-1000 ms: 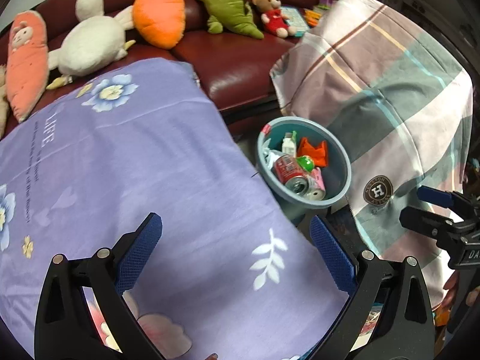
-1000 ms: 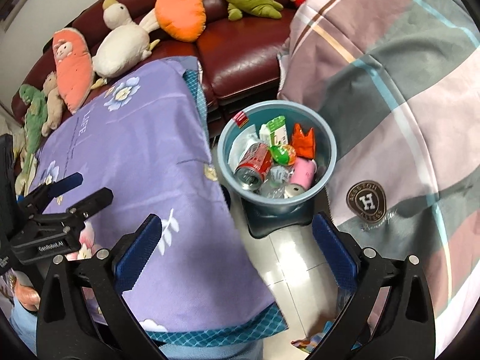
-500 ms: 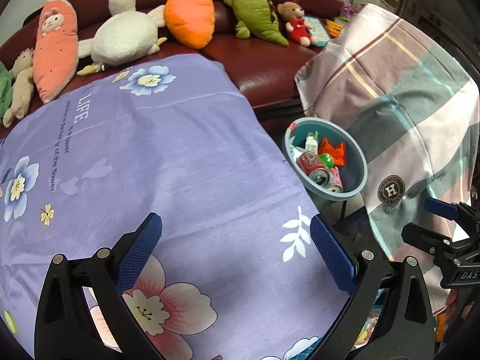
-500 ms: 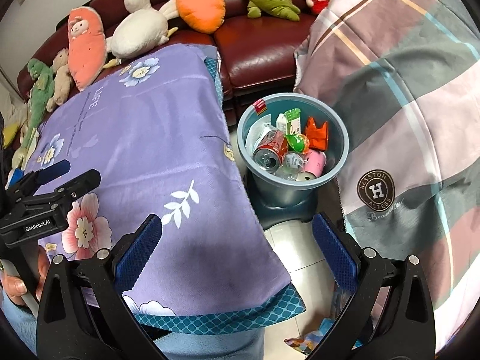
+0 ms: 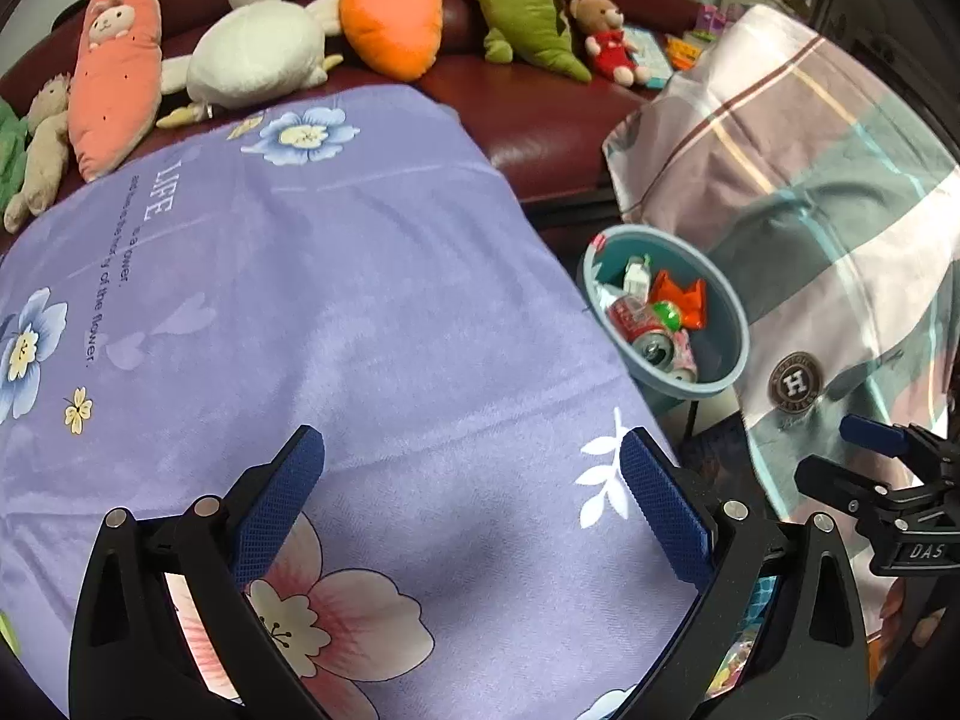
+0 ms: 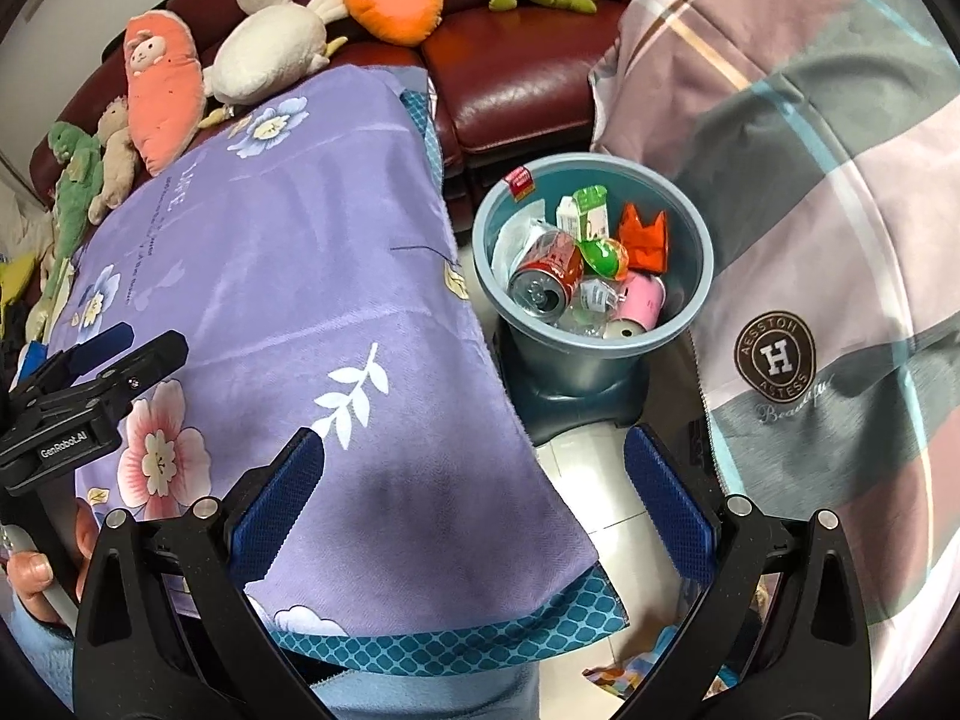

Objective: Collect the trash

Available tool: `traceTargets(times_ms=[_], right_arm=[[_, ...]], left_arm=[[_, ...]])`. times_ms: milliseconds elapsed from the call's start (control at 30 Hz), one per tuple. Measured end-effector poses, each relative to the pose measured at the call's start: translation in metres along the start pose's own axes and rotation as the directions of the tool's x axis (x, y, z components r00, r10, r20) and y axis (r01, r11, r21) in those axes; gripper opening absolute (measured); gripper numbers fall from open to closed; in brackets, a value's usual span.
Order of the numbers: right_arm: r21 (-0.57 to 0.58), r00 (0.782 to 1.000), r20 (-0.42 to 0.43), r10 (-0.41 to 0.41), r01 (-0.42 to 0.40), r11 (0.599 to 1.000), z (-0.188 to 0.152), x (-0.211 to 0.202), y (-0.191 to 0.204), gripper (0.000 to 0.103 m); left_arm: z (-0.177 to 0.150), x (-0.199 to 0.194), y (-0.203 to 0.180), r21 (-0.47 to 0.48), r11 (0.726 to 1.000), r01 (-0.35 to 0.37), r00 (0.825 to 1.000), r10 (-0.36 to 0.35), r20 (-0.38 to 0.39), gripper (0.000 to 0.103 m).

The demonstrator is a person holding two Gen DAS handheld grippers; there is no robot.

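A blue-grey trash bin (image 6: 690, 222) stands on the floor between the purple table and a plaid cover; it also shows in the left wrist view (image 5: 735, 324). It holds a red can (image 6: 549, 267), a white-green carton (image 6: 585, 213), an orange wrapper (image 6: 645, 237), a pink can (image 6: 639, 303) and other trash. My left gripper (image 5: 471, 504) is open and empty over the purple floral cloth (image 5: 300, 312). My right gripper (image 6: 474, 504) is open and empty, above the cloth's corner and the floor in front of the bin.
A dark red sofa (image 5: 540, 120) at the back carries several plush toys, among them an orange carrot (image 5: 390, 12) and a white duck (image 5: 252, 54). A plaid cloth (image 6: 810, 150) covers furniture on the right. Tiled floor (image 6: 594, 480) shows below the bin.
Both grippers have pulled back and up from the bin, which looks smaller and farther now. More of the purple cloth and the sofa toys has come into view. Both stay open.
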State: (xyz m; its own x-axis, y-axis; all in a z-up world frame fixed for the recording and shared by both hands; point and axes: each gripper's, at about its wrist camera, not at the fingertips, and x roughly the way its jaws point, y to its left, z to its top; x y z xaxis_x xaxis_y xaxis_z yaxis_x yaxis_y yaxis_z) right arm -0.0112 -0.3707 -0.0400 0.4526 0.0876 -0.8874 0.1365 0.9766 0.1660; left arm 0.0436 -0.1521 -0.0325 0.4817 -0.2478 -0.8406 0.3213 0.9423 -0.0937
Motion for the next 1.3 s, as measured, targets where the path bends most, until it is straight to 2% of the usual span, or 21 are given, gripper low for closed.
traceTargets(times_ms=[633,1300], right_arm=[[0.031,0.998,-0.063,0.005,-0.003,1.000,0.003,0.038,-0.008,0.096],[0.041,0.996,-0.083,-0.020,0.023,0.999,0.008,0.051,-0.012,0.096]], left_arm=[[-0.012,0.028,0.003,0.011,0.995,-0.102,0.994,0.102,-0.032,0.099],[-0.015,0.048,0.002,0.036,0.993,-0.114,0.991,0.116,-0.070,0.099]])
